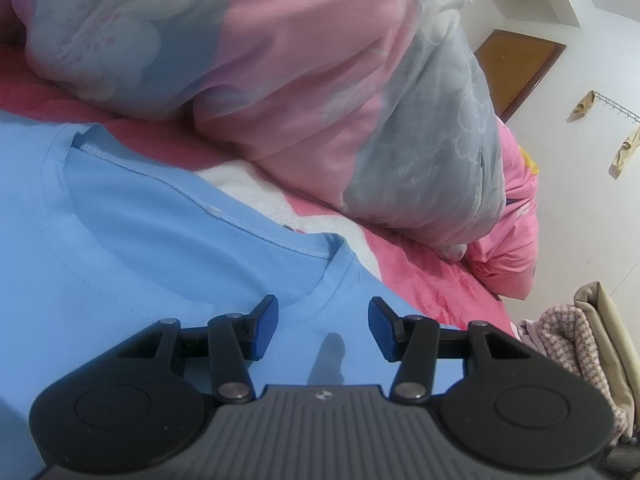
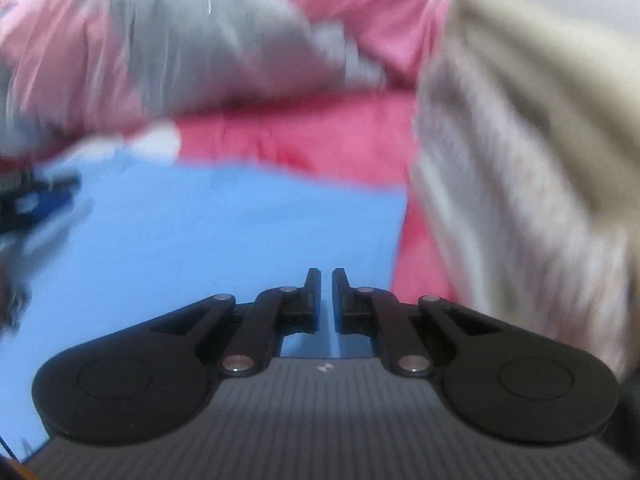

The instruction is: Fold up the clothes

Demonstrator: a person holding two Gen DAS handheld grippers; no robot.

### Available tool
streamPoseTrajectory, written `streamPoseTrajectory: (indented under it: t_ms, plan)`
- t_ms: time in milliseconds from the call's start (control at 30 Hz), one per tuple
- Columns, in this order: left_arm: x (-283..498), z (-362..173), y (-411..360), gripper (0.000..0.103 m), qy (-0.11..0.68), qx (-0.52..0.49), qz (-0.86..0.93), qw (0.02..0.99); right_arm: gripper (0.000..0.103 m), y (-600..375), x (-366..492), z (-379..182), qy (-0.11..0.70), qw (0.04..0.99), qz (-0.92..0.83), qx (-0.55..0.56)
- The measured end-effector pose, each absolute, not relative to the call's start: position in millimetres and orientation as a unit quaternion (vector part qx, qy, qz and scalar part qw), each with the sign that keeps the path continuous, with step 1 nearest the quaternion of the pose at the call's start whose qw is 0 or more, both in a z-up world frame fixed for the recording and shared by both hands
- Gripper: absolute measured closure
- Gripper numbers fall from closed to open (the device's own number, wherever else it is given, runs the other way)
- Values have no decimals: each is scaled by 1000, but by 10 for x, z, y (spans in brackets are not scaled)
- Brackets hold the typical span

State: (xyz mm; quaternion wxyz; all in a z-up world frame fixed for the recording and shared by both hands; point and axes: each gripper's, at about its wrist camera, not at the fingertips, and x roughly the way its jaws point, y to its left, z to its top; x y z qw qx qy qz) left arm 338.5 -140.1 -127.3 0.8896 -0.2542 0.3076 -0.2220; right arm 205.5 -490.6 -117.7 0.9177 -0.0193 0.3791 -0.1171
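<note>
A light blue T-shirt (image 1: 120,248) lies flat on the bed with its neckline (image 1: 192,196) facing up. My left gripper (image 1: 323,306) hovers just over the shirt's shoulder beside the collar, open, its blue pads wide apart and empty. In the blurred right wrist view the same shirt (image 2: 220,232) spreads under my right gripper (image 2: 326,276), whose fingers stand almost together with only a thin slit showing blue. I cannot tell whether any cloth is pinched there. The left gripper (image 2: 36,196) shows as a dark blur at that view's left edge.
A bunched pink and grey quilt (image 1: 320,80) lies behind the shirt on the red-pink bed sheet (image 1: 432,280). A pile of beige and checked clothes (image 1: 576,340) sits to the right, close to the right gripper (image 2: 520,160). A brown door (image 1: 520,72) and wall hooks (image 1: 616,108) are beyond.
</note>
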Motion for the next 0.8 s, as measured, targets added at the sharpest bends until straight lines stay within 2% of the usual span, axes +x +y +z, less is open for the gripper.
streamPoseTrajectory:
  t_ms: [67,100,133,167,233,367,467,533,667,800]
  plan:
    - [3383,-1275,-1396,52,307,-256,-222,889,101,-4985,1923,-1215,391,913,-121,4]
    - [3383,-1276,-1399,52,308,-256,-222,889,100,-5050,1869,-1176,386,912,-138,24]
    - [3382,-1275,-1404,52,308,-255,-222,889,95,-5055,1810,-1117,377,914,-149,31]
    - [3380,-1273,-1409,51,308,-253,-222,890,95,-4992,1743,-1032,362,920,-145,26]
    - [3380,-1270,-1406,51,308,-253,-222,890,95,-4851,1664,-922,343,932,-112,22]
    - [3382,-1267,-1404,50,308,-252,-223,890,96,-4707,1670,-992,355,932,-51,45]
    - [3365,-1219,-1393,42,307,-254,-225,889,97,-4861,1651,-1183,377,919,-67,95]
    - [3325,-1125,-1391,41,304,-246,-217,894,93,-4835,1476,-1002,357,927,-72,95]
    - [3139,-792,-1288,38,312,-232,-209,897,93,-4694,1137,-545,312,946,-62,70]
    - [2740,-396,-857,25,307,-206,-200,907,90,-4477,984,-166,269,961,-26,59]
